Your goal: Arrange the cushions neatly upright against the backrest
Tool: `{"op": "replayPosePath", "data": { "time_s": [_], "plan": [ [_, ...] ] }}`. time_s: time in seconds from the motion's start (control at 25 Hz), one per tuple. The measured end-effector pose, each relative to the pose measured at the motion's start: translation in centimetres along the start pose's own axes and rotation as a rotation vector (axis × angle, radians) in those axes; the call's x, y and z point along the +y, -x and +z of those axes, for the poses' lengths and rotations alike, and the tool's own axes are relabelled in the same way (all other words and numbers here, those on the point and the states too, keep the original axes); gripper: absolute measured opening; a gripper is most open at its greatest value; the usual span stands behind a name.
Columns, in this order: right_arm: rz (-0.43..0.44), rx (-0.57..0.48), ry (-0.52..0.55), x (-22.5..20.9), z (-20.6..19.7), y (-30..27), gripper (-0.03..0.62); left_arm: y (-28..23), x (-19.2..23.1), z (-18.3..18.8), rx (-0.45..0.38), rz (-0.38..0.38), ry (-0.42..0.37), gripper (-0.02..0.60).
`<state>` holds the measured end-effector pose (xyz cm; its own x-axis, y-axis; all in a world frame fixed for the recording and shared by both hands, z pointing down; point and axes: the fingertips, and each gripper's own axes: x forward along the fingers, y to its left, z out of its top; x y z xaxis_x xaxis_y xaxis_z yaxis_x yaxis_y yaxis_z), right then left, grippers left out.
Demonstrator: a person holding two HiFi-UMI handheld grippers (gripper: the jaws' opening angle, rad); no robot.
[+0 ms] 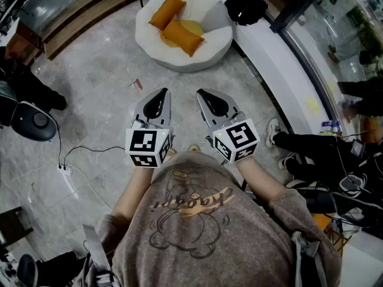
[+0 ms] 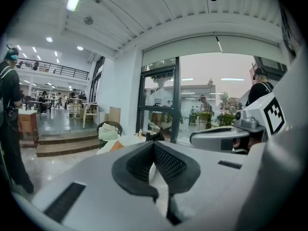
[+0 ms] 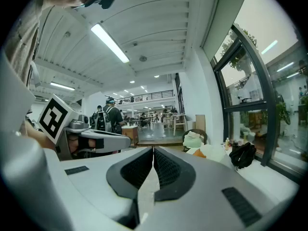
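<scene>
A round white sofa [image 1: 206,55] sits on the floor ahead of me. Two orange cushions [image 1: 167,11] [image 1: 184,36] lie flat on its seat, with a white cushion [image 1: 210,18] beside them. My left gripper [image 1: 163,92] and right gripper [image 1: 200,92] are held side by side over the floor, well short of the sofa. Both are shut and hold nothing. In the left gripper view the jaws [image 2: 154,146] meet, and an orange cushion [image 2: 114,146] shows far behind. The right gripper view shows its shut jaws [image 3: 153,150] and the sofa [image 3: 214,152] in the distance.
A black bag [image 1: 245,8] lies on the white ledge [image 1: 269,46] along the window, right of the sofa. A seated person's legs and shoes [image 1: 293,143] are at the right. An office chair base [image 1: 33,121] and a floor cable [image 1: 63,167] lie at the left.
</scene>
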<state>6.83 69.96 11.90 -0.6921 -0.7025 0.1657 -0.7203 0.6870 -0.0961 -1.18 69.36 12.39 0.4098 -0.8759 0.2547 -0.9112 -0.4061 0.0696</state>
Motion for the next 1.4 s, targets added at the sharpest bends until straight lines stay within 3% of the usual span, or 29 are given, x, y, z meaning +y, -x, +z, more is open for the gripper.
{"op": "replayPosePath", "data": {
  "time_s": [0.72,1.16,1.4],
  "plan": [
    [0.050,-0.010,-0.002,-2.5,-0.2,0.6,0.025,-1.8,-0.7,-0.2,-0.009,0.037,0.009,0.005],
    [0.005,0.022,-0.031,-7.0,-3.2,-5.3,0.025,-7.3,4.6,-2.0,0.007,0.024,0.023,0.005],
    [-0.031,0.020,-0.066,-10.7,-2.3,-10.9,0.025,-13.0,8.7,-1.2,0.040,-0.008,0.020,0.005]
  ]
}}
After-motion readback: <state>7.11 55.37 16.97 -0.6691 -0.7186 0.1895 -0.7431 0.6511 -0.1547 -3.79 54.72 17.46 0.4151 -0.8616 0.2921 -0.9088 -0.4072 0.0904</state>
